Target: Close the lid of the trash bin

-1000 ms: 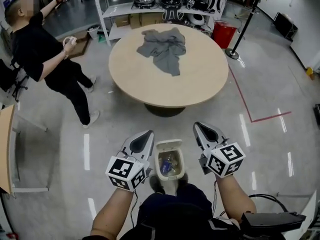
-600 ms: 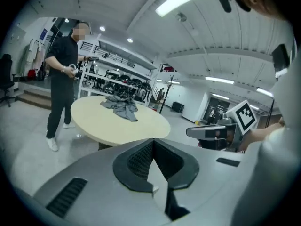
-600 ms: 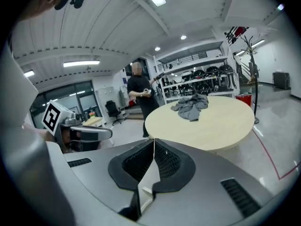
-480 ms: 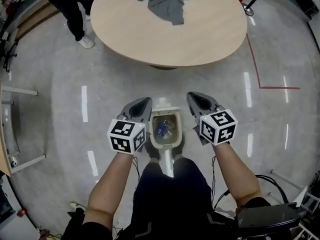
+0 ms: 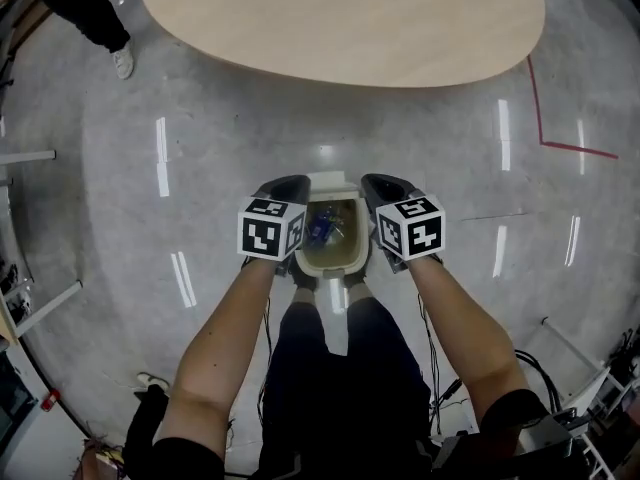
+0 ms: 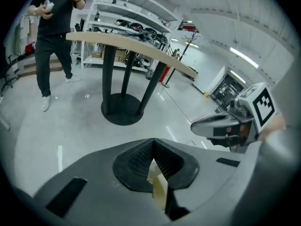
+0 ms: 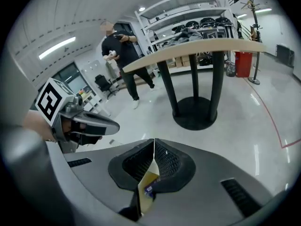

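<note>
The trash bin point(image 5: 344, 260) is seen just below the middle of the head view, on the grey floor point(image 5: 220, 178) right in front of the person's legs. It is a small cream-coloured bin and it is open: its lid point(image 5: 330, 182) is raised at the bin's upper edge in the frame. Inside it, a blue piece of rubbish point(image 5: 320, 227) is seen among some clear, crumpled material that cannot be made out further.

The bin is flanked by both tools. The left gripper point(image 5: 291, 185) is held against the bin's left side and the right gripper point(image 5: 377, 183) against its right side, with the tips of both near the raised lid. No grip on the lid or rim is shown.

In the left gripper view, the jaws of the left gripper point(image 6: 153, 145) are pressed together at the tip with nothing pinched. A cream strip of the bin point(image 6: 159, 191) is seen through the gap lower down.

The same is shown in the right gripper view. The right gripper point(image 7: 154, 142) is closed on nothing, and the bin point(image 7: 149, 179) with a blue scrap is glimpsed below.

A round wooden table point(image 5: 340, 18) fills the top of the head view, well apart from the bin. Another person's shoe point(image 5: 122, 62) is seen at the upper left.
</note>
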Motion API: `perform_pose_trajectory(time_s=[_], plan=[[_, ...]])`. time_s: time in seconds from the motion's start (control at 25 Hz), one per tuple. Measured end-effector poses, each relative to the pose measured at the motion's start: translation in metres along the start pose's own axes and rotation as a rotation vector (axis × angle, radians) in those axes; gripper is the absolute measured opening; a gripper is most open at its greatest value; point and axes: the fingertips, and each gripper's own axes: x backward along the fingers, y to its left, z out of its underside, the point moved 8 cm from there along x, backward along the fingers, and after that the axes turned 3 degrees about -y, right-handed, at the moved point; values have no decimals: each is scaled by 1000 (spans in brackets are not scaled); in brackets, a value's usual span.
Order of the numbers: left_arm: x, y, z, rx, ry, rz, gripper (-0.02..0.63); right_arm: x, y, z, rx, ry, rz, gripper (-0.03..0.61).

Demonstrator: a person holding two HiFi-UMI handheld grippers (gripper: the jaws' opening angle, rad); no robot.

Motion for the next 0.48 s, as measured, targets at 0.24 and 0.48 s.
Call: perform_pose_trajectory(time_s=[0.24,0.48], plan=[[-15,5,23,30,37,16,-3,-25,-3,22,-33,33,-10,10],[3,-6,56,88,60,21,-3,-6,8,49,-69,54,-5,11]])
